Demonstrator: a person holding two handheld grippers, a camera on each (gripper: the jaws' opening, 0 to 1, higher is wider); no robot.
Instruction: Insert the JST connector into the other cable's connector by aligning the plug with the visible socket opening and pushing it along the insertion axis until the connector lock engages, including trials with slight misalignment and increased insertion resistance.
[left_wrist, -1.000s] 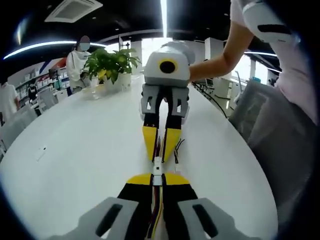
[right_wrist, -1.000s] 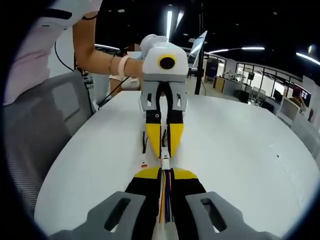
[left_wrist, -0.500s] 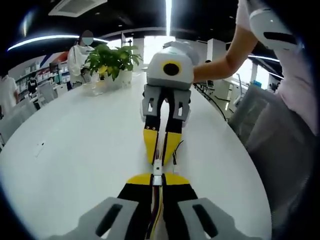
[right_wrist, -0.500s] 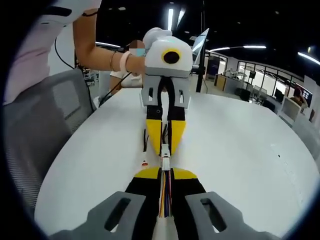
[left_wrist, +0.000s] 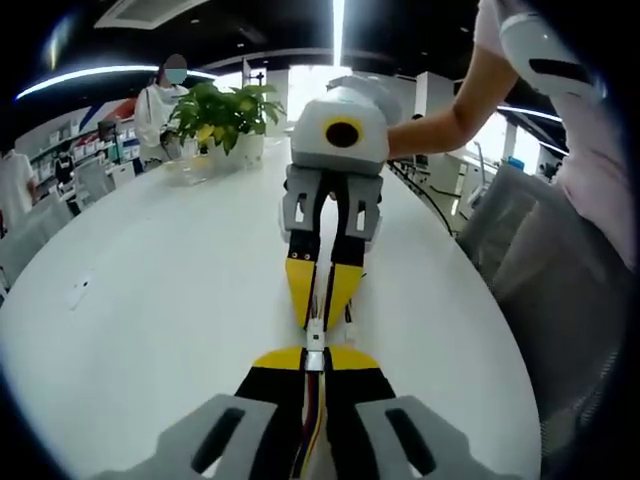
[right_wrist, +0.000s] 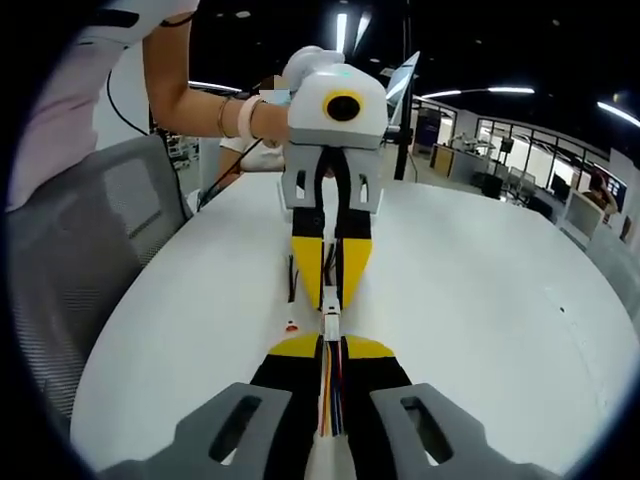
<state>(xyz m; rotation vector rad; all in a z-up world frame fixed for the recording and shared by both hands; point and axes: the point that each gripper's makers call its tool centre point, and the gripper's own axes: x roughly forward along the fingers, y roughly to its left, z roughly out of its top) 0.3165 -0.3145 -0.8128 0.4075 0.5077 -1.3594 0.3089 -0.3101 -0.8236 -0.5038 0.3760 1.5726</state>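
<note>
the small white jst connector pair (left_wrist: 315, 338) sits at the centre of everything, held just above the round white table (left_wrist: 150, 300). near side of that joint, the left gripper (left_wrist: 315, 358) has its yellow-tipped black jaws closed on the bundle of coloured wires behind its white housing. far side of the joint, the right gripper (left_wrist: 322, 305) points back at it, jaws pinched on the other cable; in the right gripper view the right gripper (right_wrist: 329, 345) clamps red, yellow and dark wires (right_wrist: 330, 400) running into the white connector (right_wrist: 329, 325), with the left gripper (right_wrist: 329, 290) opposite. the two housings touch; whether the lock has caught is too small to tell.

to do this well, i'd keep both grippers on one straight line through the joint, push steadily without twisting, and ease any tilt before adding force.
</note>
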